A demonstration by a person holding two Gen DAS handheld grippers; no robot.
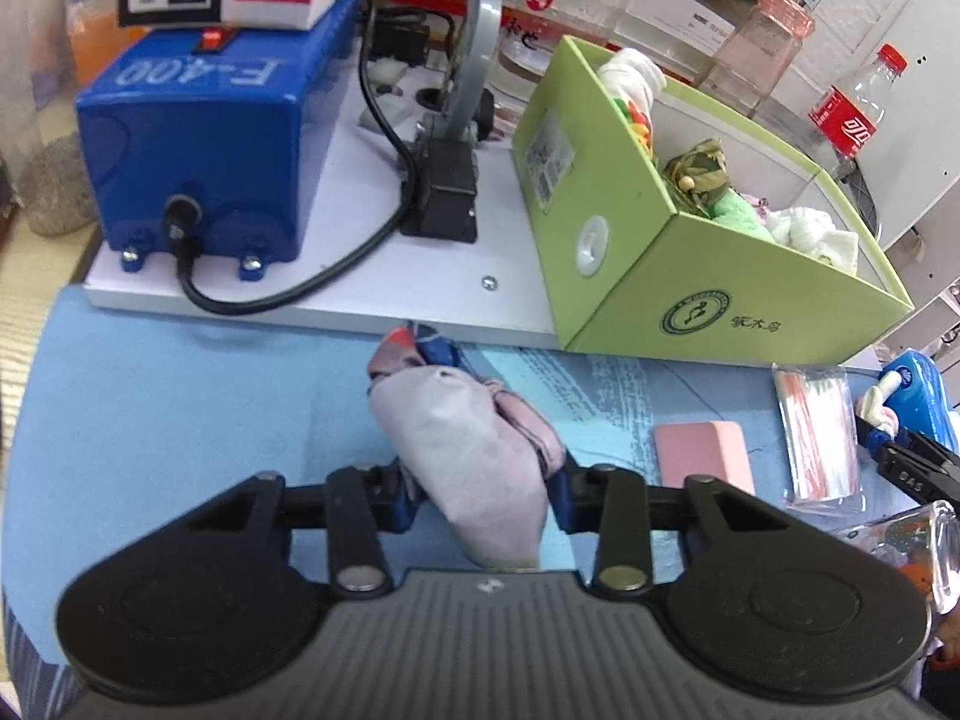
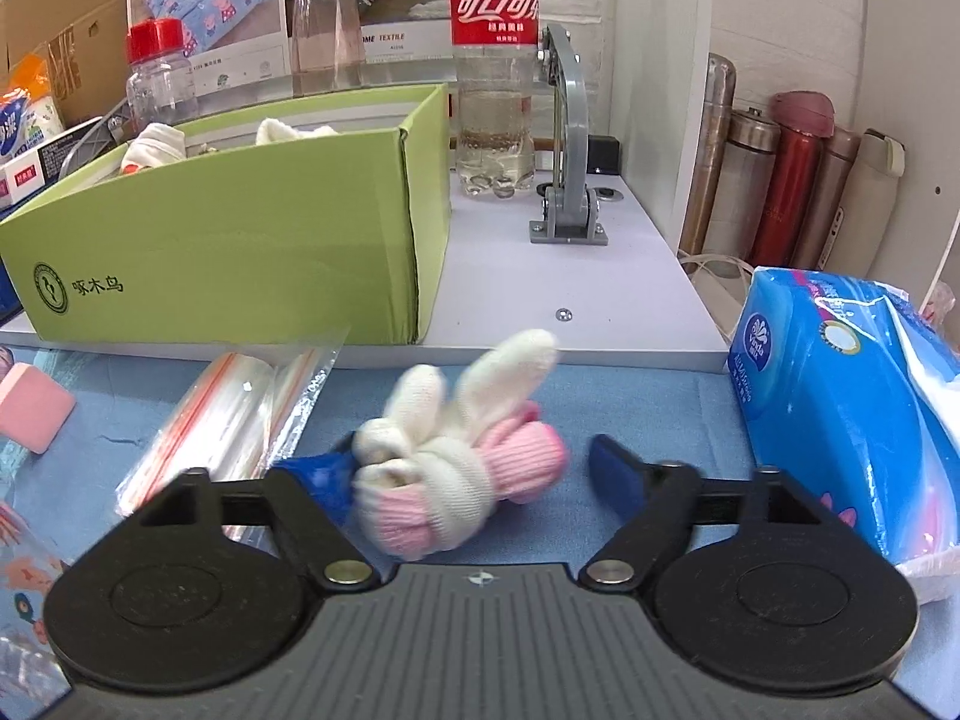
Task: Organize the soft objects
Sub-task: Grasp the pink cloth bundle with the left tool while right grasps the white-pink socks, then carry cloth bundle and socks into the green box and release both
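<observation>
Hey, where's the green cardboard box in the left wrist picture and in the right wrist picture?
Left wrist view: the green box fills the upper right, on the white platform, soft items inside.
Right wrist view: the same box sits left of centre, beyond the blue mat.
Shared landmark: the pink sponge, right of the left gripper in one view, at the far left edge in the other.

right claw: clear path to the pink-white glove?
Probably yes. The right claw is open with the glove already lying between its fingers; nothing sits in between.

Sock bundle (image 1: 474, 456) lies before the box (image 1: 708, 276).
</observation>
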